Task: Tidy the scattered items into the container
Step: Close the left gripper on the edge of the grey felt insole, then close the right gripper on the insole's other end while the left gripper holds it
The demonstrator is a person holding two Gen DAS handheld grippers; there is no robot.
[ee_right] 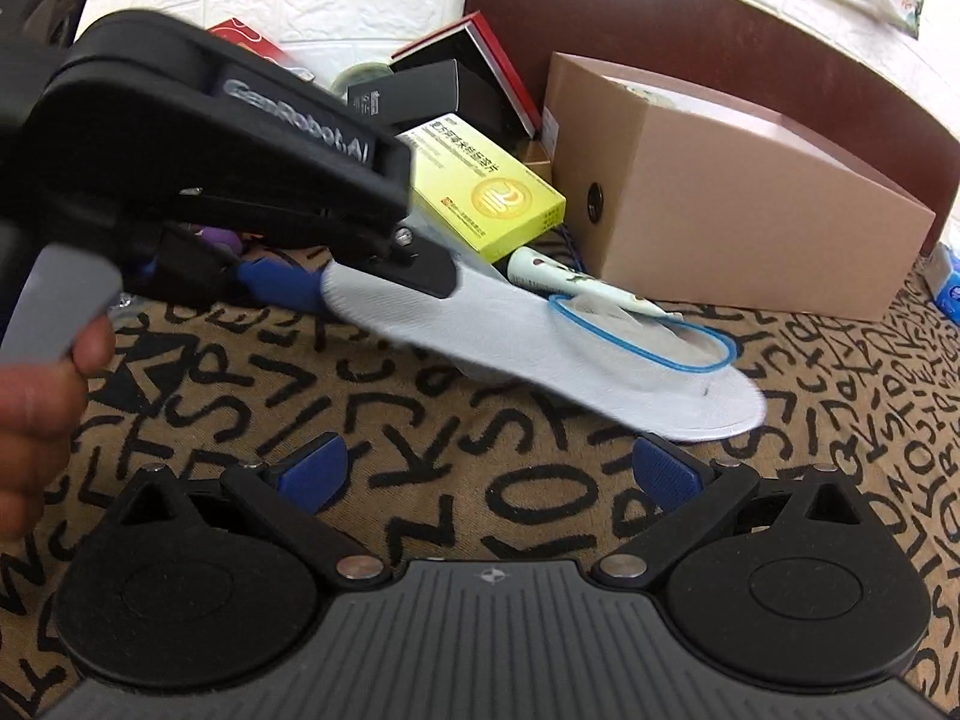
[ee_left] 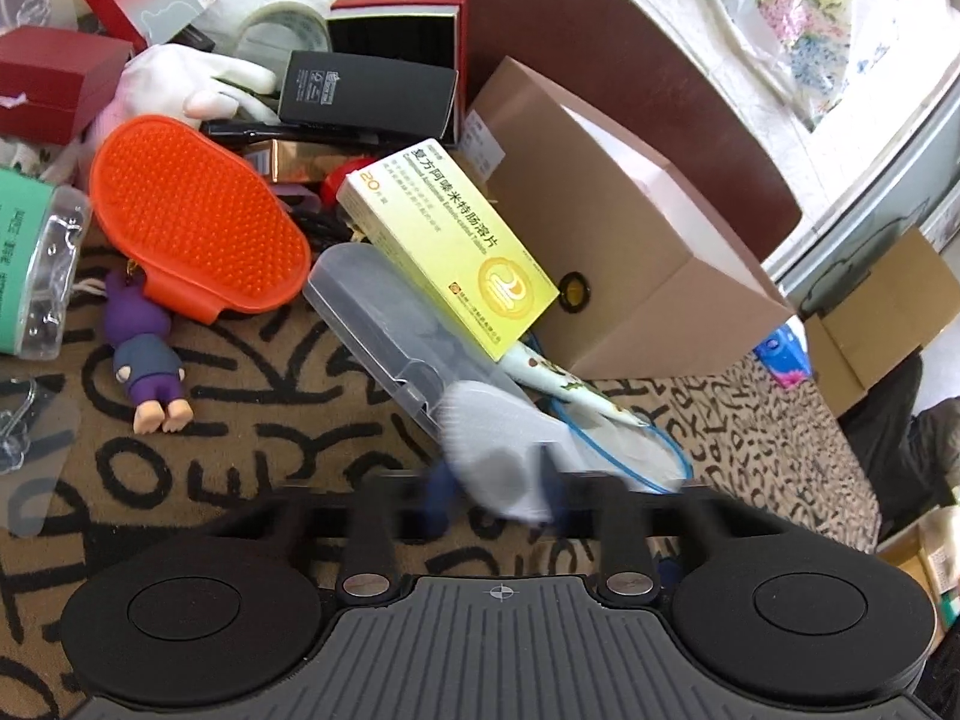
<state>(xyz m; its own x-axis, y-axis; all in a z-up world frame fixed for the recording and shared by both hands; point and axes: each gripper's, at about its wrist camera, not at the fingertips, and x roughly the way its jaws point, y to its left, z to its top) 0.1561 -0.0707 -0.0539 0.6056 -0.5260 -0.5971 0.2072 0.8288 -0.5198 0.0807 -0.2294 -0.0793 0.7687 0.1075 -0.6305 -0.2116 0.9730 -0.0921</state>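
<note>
My left gripper (ee_left: 492, 492) is shut on the heel end of a white insole (ee_left: 498, 438) and holds it just above the patterned cloth; in the right wrist view the left gripper (ee_right: 336, 285) grips the insole (ee_right: 540, 348) from the left. My right gripper (ee_right: 486, 468) is open and empty, low in front of the insole. The brown cardboard box (ee_left: 630, 240) stands behind, open at the top, and shows in the right wrist view (ee_right: 732, 204) too. A yellow medicine box (ee_left: 450, 240), an orange bristle brush (ee_left: 198, 222) and a purple figurine (ee_left: 144, 360) lie scattered.
A clear plastic case (ee_left: 372, 324), a patterned tube (ee_left: 558, 378) and a blue-rimmed bag (ee_left: 636, 444) lie near the insole. Black and red boxes (ee_left: 384, 84), a tape roll (ee_left: 282, 30) and a white glove (ee_left: 180, 84) crowd the back. A dark chair back (ee_right: 720, 30) stands behind.
</note>
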